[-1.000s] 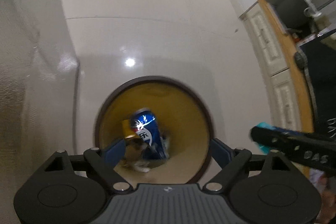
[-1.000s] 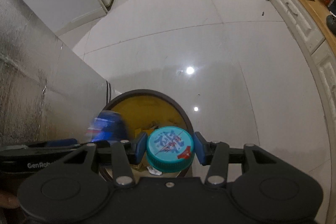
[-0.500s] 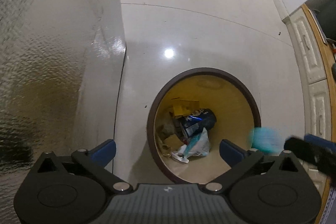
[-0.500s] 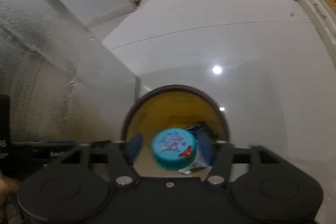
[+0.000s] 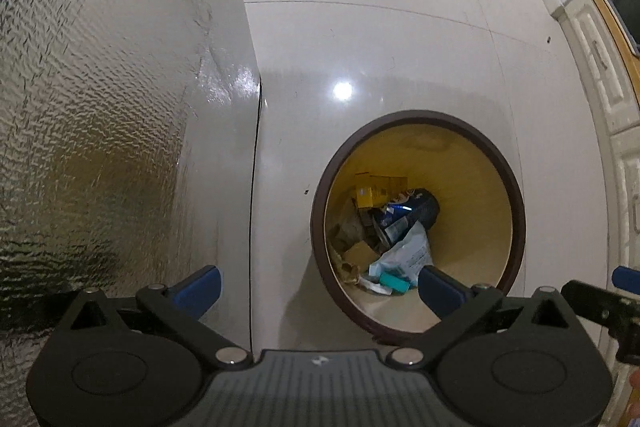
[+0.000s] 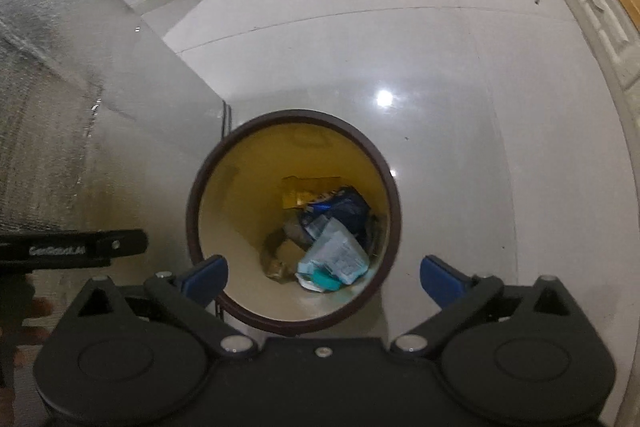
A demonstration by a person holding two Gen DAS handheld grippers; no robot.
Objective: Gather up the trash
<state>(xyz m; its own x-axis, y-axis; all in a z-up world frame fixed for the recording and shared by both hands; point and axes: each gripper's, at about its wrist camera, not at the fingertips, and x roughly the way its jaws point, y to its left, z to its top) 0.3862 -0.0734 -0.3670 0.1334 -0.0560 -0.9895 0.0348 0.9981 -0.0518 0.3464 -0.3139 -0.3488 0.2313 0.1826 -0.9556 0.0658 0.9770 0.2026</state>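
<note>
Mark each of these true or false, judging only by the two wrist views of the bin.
1. The right gripper holds a teal container. False: its jaws have just opened wide, nothing between them.
2. The teal container lies in the trash bin. True.
3. The left gripper is shut. False: it is open and empty.
4. A blue can lies in the bin. True.
5. The bin lies tipped over. False: it stands upright on the floor.

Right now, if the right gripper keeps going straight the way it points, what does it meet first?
Probably the trash bin's open mouth: the open right gripper would pass the rim and reach the white wrapper inside. Depth is unclear.
</note>
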